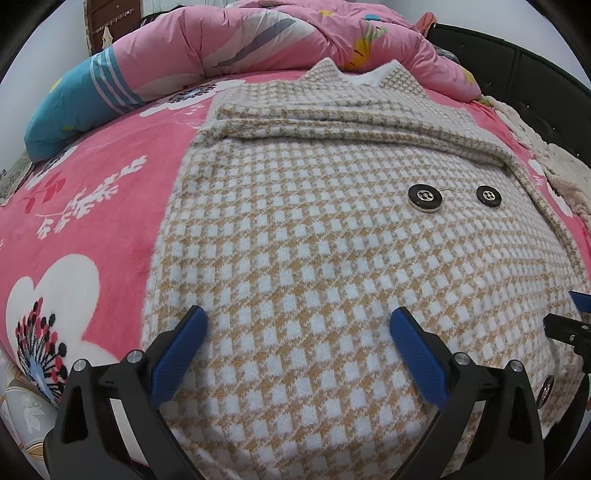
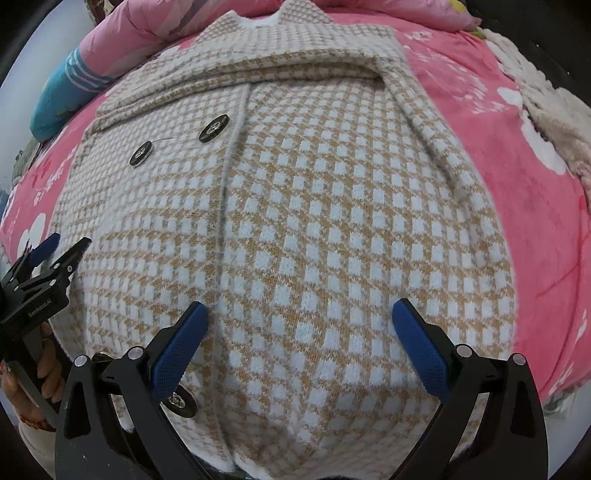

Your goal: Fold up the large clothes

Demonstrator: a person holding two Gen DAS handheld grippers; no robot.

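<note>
Left wrist view. Houndstooth coat (image 1: 314, 229), tan and white, spread flat on pink floral bedspread (image 1: 92, 221); collar points toward the far side, a sleeve folded across the chest. Left gripper (image 1: 298, 325) low over the coat's near portion, jaws spread wide, nothing between them; blue pads (image 1: 177, 354) flanking bare fabric, contact with the cloth not determinable. Two black buttons (image 1: 424, 197) beyond the jaws, to the right of centre. Part of the right gripper (image 1: 576, 325) at the right edge, over the same garment. Pink quilt (image 1: 258, 33) and blue pillow (image 1: 74, 107) heaped past the collar.

Right wrist view. Same coat (image 2: 314, 221) filling the frame, front placket seam running from near the left pad toward the collar. Right gripper (image 2: 301, 317) above the near hem region, jaws likewise wide apart and empty, cloth lying between and beneath them. One button (image 2: 180, 400) just beside the left pad; two more further off, left of the seam. Left gripper (image 2: 55, 254) at the left edge, held by a hand (image 2: 46, 373), jaws parted. Bedspread (image 2: 517, 206) exposed right of the coat.
</note>
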